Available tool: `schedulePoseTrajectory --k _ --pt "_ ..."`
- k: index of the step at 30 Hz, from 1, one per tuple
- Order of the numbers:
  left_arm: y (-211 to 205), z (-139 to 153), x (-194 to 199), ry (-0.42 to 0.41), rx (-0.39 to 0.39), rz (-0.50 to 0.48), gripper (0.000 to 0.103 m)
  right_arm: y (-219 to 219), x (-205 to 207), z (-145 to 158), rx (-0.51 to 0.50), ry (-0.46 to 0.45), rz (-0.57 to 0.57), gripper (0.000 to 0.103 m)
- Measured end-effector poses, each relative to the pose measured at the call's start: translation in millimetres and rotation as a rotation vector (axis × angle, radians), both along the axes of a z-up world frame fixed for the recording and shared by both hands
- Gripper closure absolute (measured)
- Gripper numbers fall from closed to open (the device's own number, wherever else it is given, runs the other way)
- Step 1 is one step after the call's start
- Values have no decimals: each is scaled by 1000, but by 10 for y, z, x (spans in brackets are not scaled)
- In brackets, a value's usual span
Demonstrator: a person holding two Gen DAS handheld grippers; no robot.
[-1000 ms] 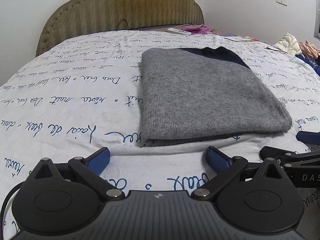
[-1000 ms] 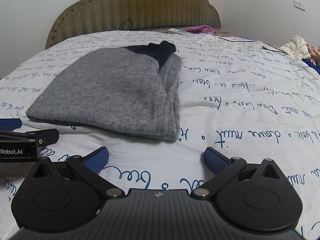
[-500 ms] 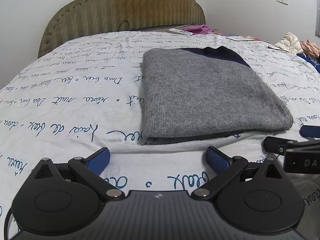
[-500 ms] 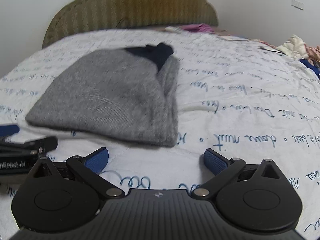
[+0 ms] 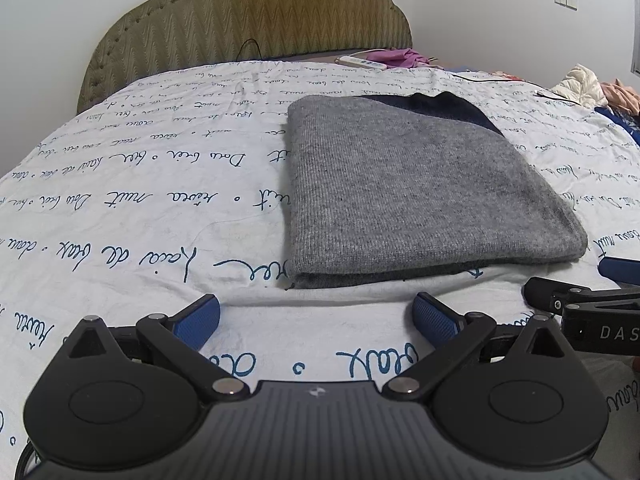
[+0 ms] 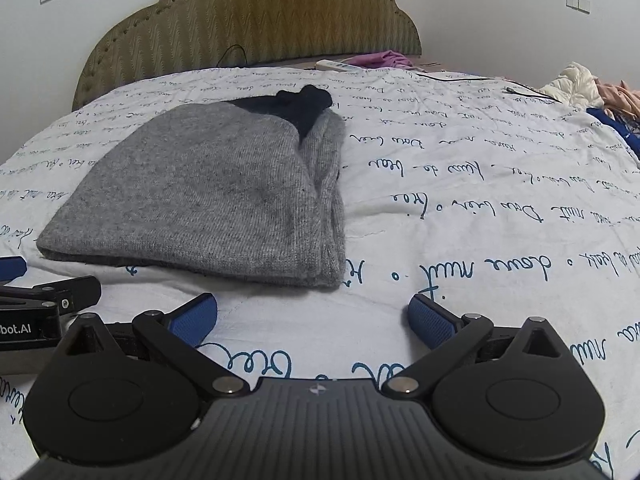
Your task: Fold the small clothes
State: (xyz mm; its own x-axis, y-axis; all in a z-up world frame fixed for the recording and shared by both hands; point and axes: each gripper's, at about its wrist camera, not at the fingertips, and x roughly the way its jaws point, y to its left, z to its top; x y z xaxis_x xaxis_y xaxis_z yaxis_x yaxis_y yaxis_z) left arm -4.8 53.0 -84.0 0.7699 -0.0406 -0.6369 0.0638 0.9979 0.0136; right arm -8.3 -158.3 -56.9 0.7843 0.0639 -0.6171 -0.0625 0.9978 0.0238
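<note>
A grey knitted garment with a dark navy part at its far end lies folded into a neat stack on the bed. My left gripper hovers open just short of its near edge, nothing between the blue pads. From the right wrist view the same folded garment lies ahead and to the left, and my right gripper is open and empty near its near right corner. Each gripper shows at the edge of the other's view.
The bed has a white cover printed with blue script and an olive padded headboard. A remote and purple cloth lie at the head. More loose clothes are piled at the far right edge. A thin black cable runs nearby.
Both grippers shifted only slightly near the garment's front edge; the right one wobbled with some blur half a second ago. The folded garment has not moved.
</note>
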Motion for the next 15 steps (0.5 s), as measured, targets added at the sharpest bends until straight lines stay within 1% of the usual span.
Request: schedulePoseTrajectory --k 15 --pt "-2 -1 0 0 3 1 0 2 -5 6 -1 -3 0 1"
